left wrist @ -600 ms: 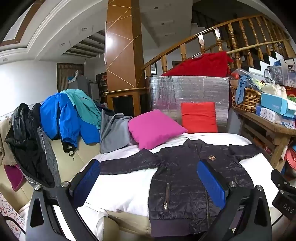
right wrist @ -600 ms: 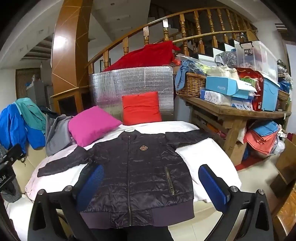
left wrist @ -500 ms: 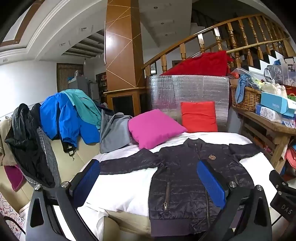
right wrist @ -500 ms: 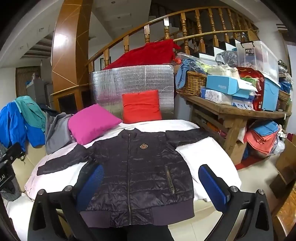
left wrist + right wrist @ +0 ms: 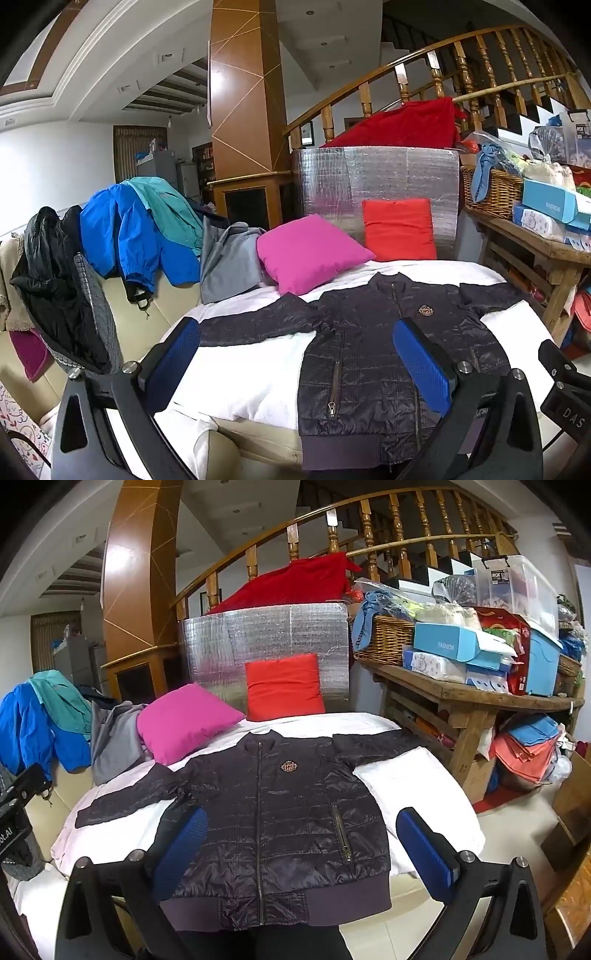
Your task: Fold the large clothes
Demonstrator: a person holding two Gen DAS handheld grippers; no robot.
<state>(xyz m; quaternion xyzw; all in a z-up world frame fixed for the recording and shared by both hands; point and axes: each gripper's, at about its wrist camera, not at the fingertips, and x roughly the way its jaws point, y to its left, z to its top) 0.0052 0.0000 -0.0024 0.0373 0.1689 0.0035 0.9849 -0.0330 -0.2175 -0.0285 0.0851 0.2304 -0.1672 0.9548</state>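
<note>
Grippers first: the left gripper and the right gripper both stand with blue-padded jaws spread wide and empty, above the near edge of the bed, clear of the fabric. Between and beyond the jaws lies the dark quilted zip-front jacket, spread flat and face up on the white bedcover, zipped, both sleeves stretched out sideways, ribbed hem hanging over the near edge. A small embroidered badge marks the chest. Behind the collar, a magenta square cushion and a red square cushion lean against a silver foil-faced panel. Further left, a blue rain jacket hangs over a sofa back. To the right stands a cluttered wooden table.
</note>
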